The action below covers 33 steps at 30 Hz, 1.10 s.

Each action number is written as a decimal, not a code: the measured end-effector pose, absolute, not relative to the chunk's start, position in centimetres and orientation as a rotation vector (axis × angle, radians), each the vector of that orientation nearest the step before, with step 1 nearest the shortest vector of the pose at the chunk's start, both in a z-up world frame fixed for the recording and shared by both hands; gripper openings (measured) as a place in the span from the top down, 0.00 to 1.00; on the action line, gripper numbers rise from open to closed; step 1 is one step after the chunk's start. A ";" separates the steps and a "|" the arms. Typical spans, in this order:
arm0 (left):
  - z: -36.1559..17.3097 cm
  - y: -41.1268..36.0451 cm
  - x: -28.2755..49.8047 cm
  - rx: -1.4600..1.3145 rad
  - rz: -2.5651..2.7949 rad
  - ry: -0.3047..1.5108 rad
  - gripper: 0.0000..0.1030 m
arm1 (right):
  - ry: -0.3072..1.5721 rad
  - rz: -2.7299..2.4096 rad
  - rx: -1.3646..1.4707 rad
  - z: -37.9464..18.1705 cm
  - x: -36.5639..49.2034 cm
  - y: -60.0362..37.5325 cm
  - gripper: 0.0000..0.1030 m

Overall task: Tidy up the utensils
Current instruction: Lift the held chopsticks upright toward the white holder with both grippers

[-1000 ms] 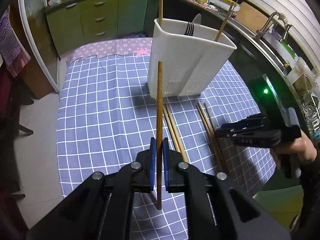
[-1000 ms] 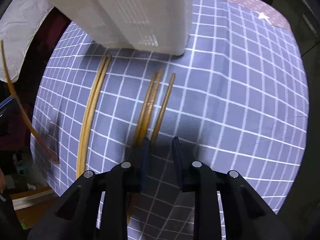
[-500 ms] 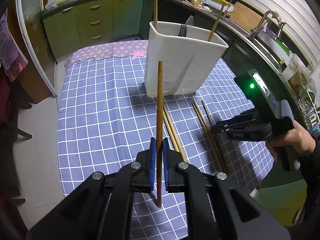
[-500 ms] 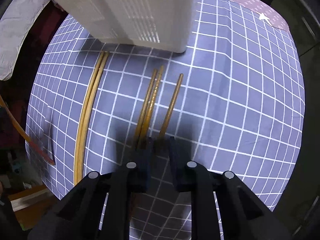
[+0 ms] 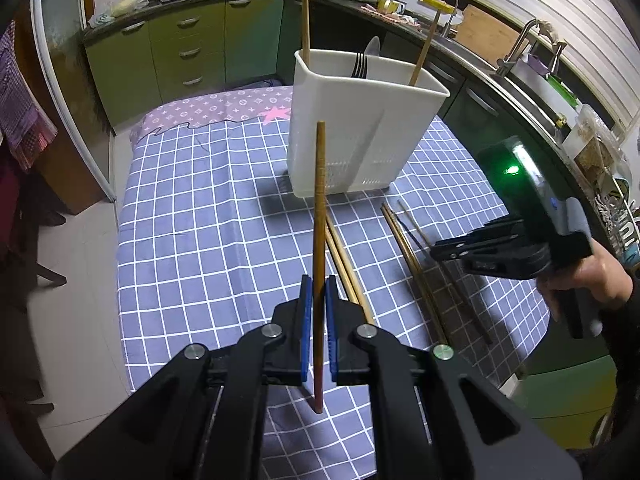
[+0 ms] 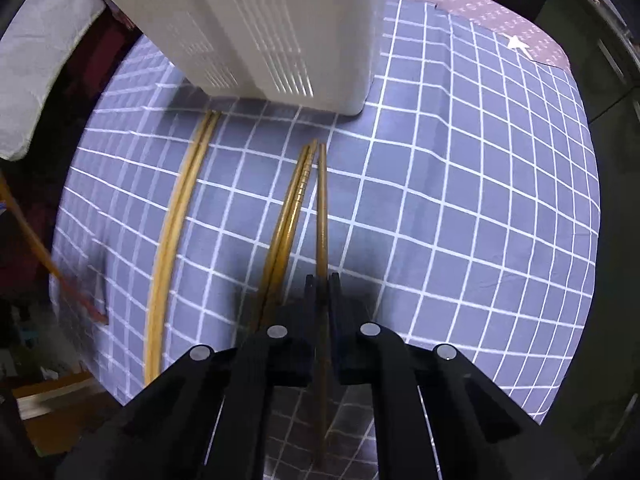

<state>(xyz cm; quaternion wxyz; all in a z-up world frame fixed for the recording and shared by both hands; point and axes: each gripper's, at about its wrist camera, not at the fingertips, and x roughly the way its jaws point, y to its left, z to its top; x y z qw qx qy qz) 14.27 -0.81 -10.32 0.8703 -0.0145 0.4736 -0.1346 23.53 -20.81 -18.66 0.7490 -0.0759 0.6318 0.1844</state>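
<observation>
Two chopsticks (image 5: 305, 16) (plus fork (image 5: 359, 65)) stand in white caddy (image 5: 362, 136).

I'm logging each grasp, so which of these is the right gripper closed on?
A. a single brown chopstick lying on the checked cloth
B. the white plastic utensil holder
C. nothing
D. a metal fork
A: the right gripper pinches the single brown chopstick beside the loose pair on the cloth.
</observation>
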 end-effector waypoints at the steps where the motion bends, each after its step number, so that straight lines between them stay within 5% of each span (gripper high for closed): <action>1: -10.3 -0.8 14.2 -0.030 -0.282 0.988 0.93 | 1.362 0.407 -0.160 -18.1 23.3 -21.1 0.93; 14: -8.9 -0.9 12.1 -0.011 -0.300 0.909 0.93 | 1.044 0.499 -0.015 -9.2 16.7 -26.6 0.93; 33: -7.5 -1.2 11.0 0.013 -0.308 0.849 0.93 | 0.947 0.510 -0.018 -7.4 14.2 -27.5 0.94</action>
